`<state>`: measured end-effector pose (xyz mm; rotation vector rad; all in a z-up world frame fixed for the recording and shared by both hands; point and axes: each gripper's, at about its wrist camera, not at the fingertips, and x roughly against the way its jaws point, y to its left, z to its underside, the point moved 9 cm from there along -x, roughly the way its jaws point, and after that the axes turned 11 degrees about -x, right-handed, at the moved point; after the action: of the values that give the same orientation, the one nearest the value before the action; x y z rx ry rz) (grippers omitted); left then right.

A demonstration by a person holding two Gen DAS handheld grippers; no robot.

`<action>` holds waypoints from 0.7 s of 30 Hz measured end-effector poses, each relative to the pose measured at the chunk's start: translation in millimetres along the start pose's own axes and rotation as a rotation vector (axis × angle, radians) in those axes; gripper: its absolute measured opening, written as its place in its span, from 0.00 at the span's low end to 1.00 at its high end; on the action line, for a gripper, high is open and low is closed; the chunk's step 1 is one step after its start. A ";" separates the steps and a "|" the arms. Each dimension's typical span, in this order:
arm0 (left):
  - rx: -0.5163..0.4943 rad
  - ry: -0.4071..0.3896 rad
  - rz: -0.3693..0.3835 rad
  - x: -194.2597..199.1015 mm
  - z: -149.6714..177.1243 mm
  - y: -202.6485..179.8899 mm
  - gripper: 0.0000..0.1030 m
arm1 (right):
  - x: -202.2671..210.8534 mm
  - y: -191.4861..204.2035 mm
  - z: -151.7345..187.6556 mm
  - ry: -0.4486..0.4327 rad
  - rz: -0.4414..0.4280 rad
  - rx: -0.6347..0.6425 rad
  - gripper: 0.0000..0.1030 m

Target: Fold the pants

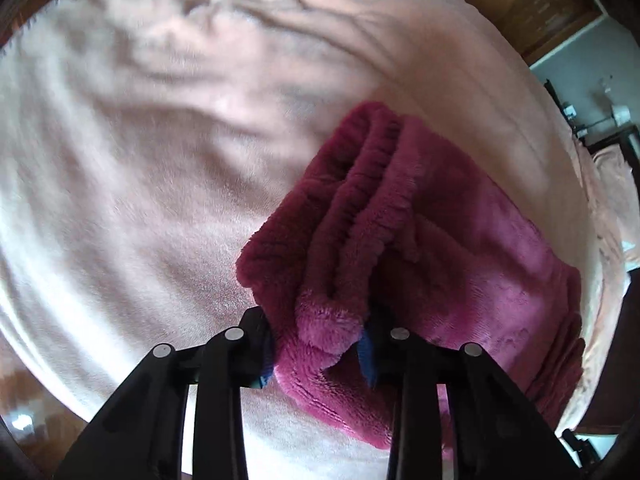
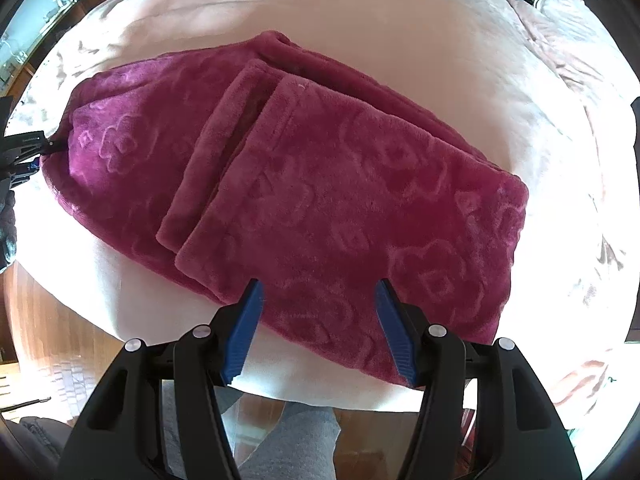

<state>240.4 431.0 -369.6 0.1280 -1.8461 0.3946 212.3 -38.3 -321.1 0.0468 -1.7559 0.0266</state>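
Left gripper (image 1: 320, 344) clamped on bunched waistband end of pants (image 2: 304, 184). Right gripper (image 2: 318, 328) half open, empty, above near edge. Pants folded on pink blanket (image 2: 420, 40). Risk: thick fleece slips from pinch, fold springs open.

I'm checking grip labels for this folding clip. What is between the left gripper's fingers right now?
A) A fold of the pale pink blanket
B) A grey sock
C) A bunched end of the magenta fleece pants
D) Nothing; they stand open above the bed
C: in the left wrist view the left gripper pinches a gathered end of the magenta fleece pants, which cover its blue pads.
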 end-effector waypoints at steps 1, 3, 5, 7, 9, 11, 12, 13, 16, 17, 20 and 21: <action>-0.015 -0.012 -0.012 5.2 -1.8 -5.2 0.30 | 1.0 -0.6 -0.8 -0.003 -0.005 0.000 0.58; -0.053 -0.041 -0.036 21.0 -4.4 -18.7 0.30 | 0.2 -3.5 -4.9 -0.010 -0.015 -0.001 0.58; -0.090 -0.067 -0.048 33.4 -7.5 -33.1 0.29 | 0.4 -7.8 -7.8 -0.017 -0.026 -0.005 0.58; -0.133 -0.096 -0.058 47.8 -11.3 -51.7 0.29 | 3.1 -14.1 -8.5 -0.023 -0.037 -0.010 0.58; -0.175 -0.124 -0.069 62.7 -13.8 -74.8 0.29 | 4.6 -20.3 -9.9 -0.029 -0.048 -0.012 0.58; -0.206 -0.144 -0.070 73.7 -16.6 -94.6 0.29 | 7.0 -29.5 -11.7 -0.037 -0.062 -0.017 0.58; -0.227 -0.155 -0.073 80.1 -17.0 -108.0 0.29 | 8.8 -34.9 -12.9 -0.043 -0.068 -0.020 0.58; -0.246 -0.164 -0.079 84.1 -16.8 -120.0 0.29 | 10.1 -39.5 -13.8 -0.048 -0.073 -0.023 0.58; -0.301 -0.191 -0.091 97.5 -13.1 -152.6 0.29 | 13.9 -59.7 -16.6 -0.065 -0.090 -0.038 0.58; -0.319 -0.198 -0.093 99.0 -12.5 -164.1 0.29 | 14.9 -65.8 -17.1 -0.068 -0.093 -0.043 0.58; -0.383 -0.213 -0.093 104.6 -6.7 -204.6 0.29 | 17.7 -88.2 -15.7 -0.074 -0.105 -0.068 0.58; -0.398 -0.214 -0.092 103.8 -7.3 -215.9 0.29 | 18.6 -96.7 -14.7 -0.075 -0.109 -0.079 0.58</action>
<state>276.4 242.7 -225.8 -0.0193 -2.0842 -0.0577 227.8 -134.6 -300.9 0.0873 -1.8253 -0.1255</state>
